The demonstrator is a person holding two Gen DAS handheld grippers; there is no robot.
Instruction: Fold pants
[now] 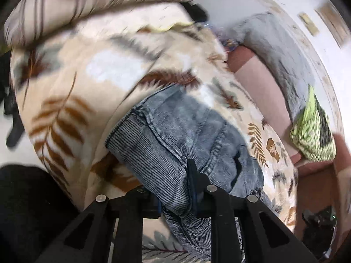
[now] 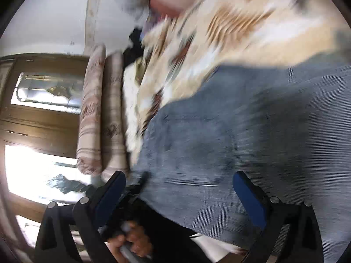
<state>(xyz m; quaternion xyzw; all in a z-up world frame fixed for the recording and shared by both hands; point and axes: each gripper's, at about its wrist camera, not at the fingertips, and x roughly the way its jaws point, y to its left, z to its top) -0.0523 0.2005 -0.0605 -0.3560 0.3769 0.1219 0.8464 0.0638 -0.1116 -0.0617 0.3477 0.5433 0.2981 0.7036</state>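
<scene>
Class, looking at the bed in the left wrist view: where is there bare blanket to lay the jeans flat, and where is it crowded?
The leaf-print fleece blanket lies bare left of and above the blue-grey denim pants, up to the striped bolster pillow. Right of the pants it is tight: a narrow blanket strip, then the green patterned pillow. The left hand-held gripper is shut on the pants.

Motion blur smears the jeans [image 2: 241, 131] (weave unreadable) and blanket [image 2: 230, 28].
</scene>
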